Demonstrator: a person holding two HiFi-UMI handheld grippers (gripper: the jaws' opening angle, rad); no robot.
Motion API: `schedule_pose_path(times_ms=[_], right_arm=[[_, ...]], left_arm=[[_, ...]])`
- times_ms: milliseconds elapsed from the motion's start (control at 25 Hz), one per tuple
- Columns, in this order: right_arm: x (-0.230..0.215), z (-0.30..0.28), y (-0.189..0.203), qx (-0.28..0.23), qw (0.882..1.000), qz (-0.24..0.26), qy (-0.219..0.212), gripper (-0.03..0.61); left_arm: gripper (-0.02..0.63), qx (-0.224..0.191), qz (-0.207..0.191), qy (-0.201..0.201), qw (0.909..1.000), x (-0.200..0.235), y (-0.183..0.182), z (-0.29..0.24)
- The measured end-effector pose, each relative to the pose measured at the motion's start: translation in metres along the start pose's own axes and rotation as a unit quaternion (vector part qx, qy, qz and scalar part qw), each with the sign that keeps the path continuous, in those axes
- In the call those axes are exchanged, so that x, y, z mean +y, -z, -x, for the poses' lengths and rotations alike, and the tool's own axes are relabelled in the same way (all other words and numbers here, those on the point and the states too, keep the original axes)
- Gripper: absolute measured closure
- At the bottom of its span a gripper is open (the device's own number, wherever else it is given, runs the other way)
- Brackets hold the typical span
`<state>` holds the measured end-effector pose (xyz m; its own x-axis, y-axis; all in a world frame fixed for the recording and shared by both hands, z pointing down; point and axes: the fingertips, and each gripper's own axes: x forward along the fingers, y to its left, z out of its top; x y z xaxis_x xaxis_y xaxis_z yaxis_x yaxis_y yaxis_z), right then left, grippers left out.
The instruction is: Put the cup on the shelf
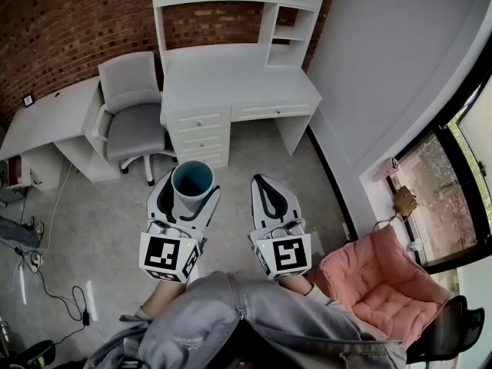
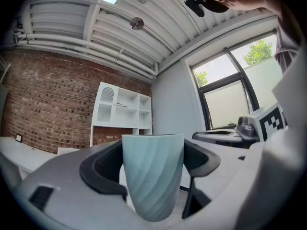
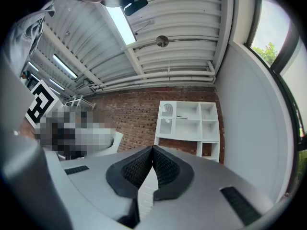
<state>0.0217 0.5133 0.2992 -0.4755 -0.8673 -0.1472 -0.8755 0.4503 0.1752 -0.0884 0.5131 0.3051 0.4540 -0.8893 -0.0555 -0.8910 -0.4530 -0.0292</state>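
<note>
Grey office chair before brick wall; pink cushioned seat near window

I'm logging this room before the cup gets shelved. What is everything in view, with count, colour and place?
cup: one, pale blue, upright in the left claw
desk with shelf unit: one, white, against the brick wall
office chair: one, grey, left of that desk
second desk: one, white, far left
cushioned seat: one, pink, lower right by the window
cables: several, black, on the floor at left
left claw: one, white and black, closed on the cup
right claw: one, white and black, shut, empty
legs: grey jeans, bottom centre
</note>
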Motion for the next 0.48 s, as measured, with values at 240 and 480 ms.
schedule_pose_path(times_ms=[240, 480], right_arm=[[0.005, -0.007, 0.002, -0.001, 1.0, 0.001, 0.002, 0.552], [0.006, -0.021, 0.008, 0.001, 1.0, -0.002, 0.011, 0.552]], left_arm=[[0.236, 0.0, 0.0, 0.003, 1.0, 0.009, 0.002, -0.001], [0.236, 0.0, 0.0, 0.013, 0.9999, 0.02, 0.008, -0.009]])
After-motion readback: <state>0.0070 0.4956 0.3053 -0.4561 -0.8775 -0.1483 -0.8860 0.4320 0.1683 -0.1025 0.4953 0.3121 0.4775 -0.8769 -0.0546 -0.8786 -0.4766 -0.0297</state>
